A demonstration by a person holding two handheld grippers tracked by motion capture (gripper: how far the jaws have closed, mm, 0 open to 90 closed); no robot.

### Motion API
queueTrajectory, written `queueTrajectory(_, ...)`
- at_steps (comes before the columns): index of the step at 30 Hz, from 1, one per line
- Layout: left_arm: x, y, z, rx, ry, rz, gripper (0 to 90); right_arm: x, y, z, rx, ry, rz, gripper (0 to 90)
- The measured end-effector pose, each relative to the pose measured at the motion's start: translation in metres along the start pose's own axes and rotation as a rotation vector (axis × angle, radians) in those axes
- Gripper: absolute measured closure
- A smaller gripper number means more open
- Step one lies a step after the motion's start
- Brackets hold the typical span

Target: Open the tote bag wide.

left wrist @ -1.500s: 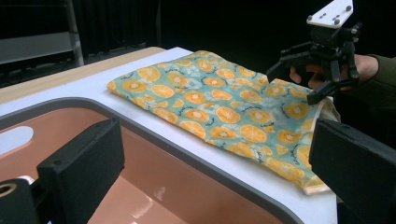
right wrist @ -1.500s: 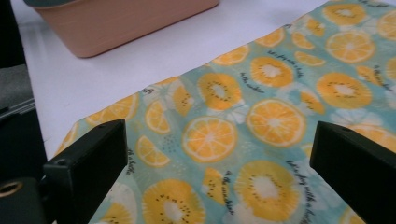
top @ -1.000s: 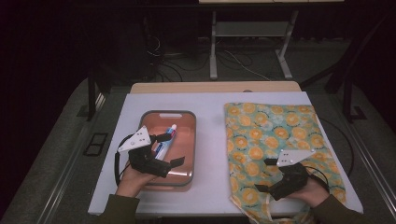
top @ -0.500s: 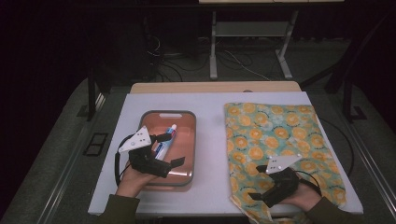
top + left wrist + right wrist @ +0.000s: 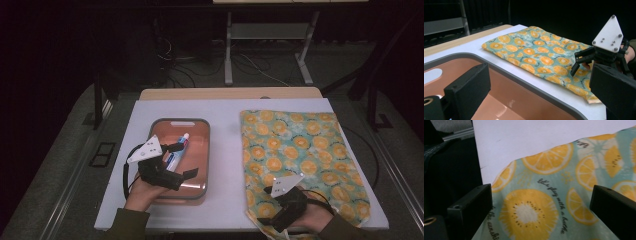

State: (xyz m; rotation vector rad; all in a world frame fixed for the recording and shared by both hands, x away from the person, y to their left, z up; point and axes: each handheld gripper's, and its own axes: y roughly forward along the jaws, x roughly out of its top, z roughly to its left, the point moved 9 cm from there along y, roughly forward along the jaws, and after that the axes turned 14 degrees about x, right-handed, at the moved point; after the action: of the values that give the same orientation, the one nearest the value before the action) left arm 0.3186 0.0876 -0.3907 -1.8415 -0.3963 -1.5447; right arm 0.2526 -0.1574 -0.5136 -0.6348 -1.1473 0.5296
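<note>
A white counter [image 5: 225, 150] carries a pink tray [image 5: 197, 135] holding a toothpaste tube [image 5: 177, 149], well apart from a lemon-print cloth bag [image 5: 295, 145]. The left hand-held gripper [image 5: 180, 160] hangs spread over the tray, empty. The right hand-held gripper [image 5: 267, 205] gapes over the bag's near corner, gripping nothing.

White table top [image 5: 225, 150], wooden table edge [image 5: 225, 93]

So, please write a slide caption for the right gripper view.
Open fingers hover over the orange-slice print bag at the white table's edge.
</note>
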Motion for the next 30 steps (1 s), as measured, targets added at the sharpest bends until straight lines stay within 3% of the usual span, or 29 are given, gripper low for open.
queueTrajectory(4, 0.0, 0.0, -0.001, 0.0, 0.001, 0.001, 2.1, -0.005, 0.007, 0.001, -0.021, -0.041, 0.06, 6.1)
queueTrajectory(9, 0.0, 0.001, -0.001, 0.0, -0.001, 0.002, 2.1, -0.002, 0.004, 0.005, -0.027, -0.079, 0.06, 35.6)
queueTrajectory(10, 0.0, 0.001, -0.001, 0.0, -0.001, 0.002, 2.1, -0.002, 0.004, 0.005, -0.027, -0.079, 0.06, 35.6)
queueTrajectory(11, 0.0, 0.001, -0.001, 0.0, 0.002, 0.003, 2.1, -0.001, 0.002, 0.004, -0.03, -0.073, 0.049, 50.1)
queueTrajectory(12, 0.0, 0.001, -0.001, 0.0, 0.002, 0.003, 2.1, -0.001, 0.0, 0.003, -0.029, -0.07, 0.045, 57.6)
queueTrajectory(13, 0.0, 0.001, -0.001, 0.0, 0.002, 0.004, 2.1, -0.001, 0.0, 0.003, -0.029, -0.07, 0.045, 57.6)
queueTrajectory(16, 0.0, 0.001, -0.001, 0.003, 0.005, 0.006, 2.2, -0.001, 0.0, 0.001, -0.024, -0.077, 0.031, 83.5)
queueTrajectory(17, 0.0, 0.001, -0.001, 0.003, 0.005, 0.006, 2.2, -0.001, 0.0, 0.001, -0.024, -0.077, 0.031, 83.5)
queueTrajectory(18, 0.0, 0.001, -0.001, 0.004, 0.005, 0.006, 2.2, 0.0, 0.0, -0.001, -0.023, -0.078, 0.028, 89.8)
queueTrajectory(25, 0.0, 0.001, -0.001, 0.003, 0.003, 0.006, 2.2, 0.001, -0.001, -0.002, -0.01, -0.048, 0.019, 90.0)
queueTrajectory(30, 0.0, 0.002, -0.001, 0.005, 0.002, 0.007, 2.2, 0.017, -0.003, -0.019, -0.057, 0.008, -0.032, 90.0)
